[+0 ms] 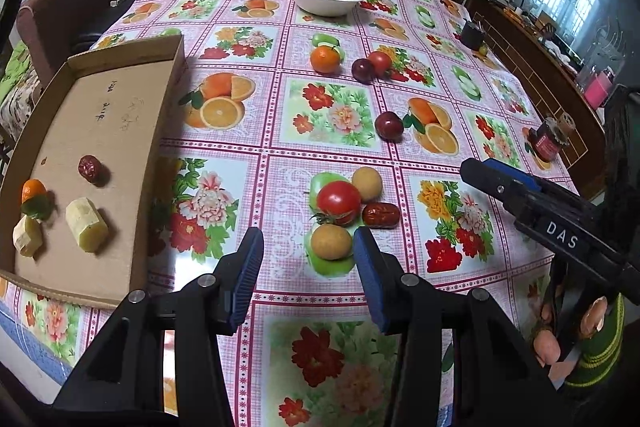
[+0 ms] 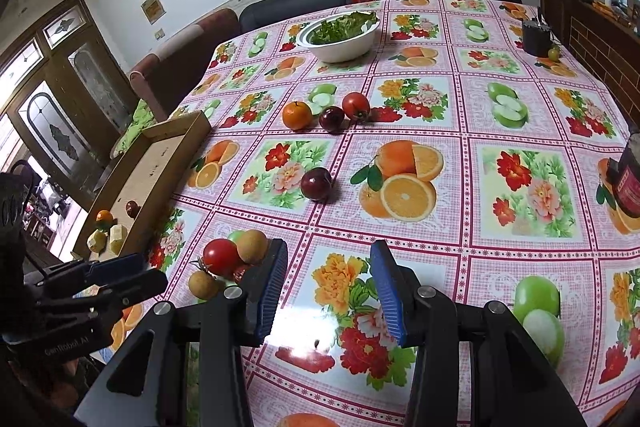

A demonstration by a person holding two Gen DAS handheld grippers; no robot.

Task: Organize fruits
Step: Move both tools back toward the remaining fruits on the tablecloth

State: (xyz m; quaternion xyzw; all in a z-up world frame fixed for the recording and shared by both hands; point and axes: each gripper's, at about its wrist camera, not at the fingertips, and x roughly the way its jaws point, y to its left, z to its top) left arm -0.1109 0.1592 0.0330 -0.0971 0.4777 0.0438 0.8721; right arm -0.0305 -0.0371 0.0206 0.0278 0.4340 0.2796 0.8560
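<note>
Beside the cardboard tray (image 1: 168, 99), both released claws hover; tomato (image 1: 339, 202) crowds the brown fruit (image 1: 331, 241).

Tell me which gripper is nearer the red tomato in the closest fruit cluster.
Left. The left gripper hangs open just short of the red tomato, the cluster right ahead of its fingertips. The right gripper is open over bare tablecloth, with the tomato off to its left.
</note>
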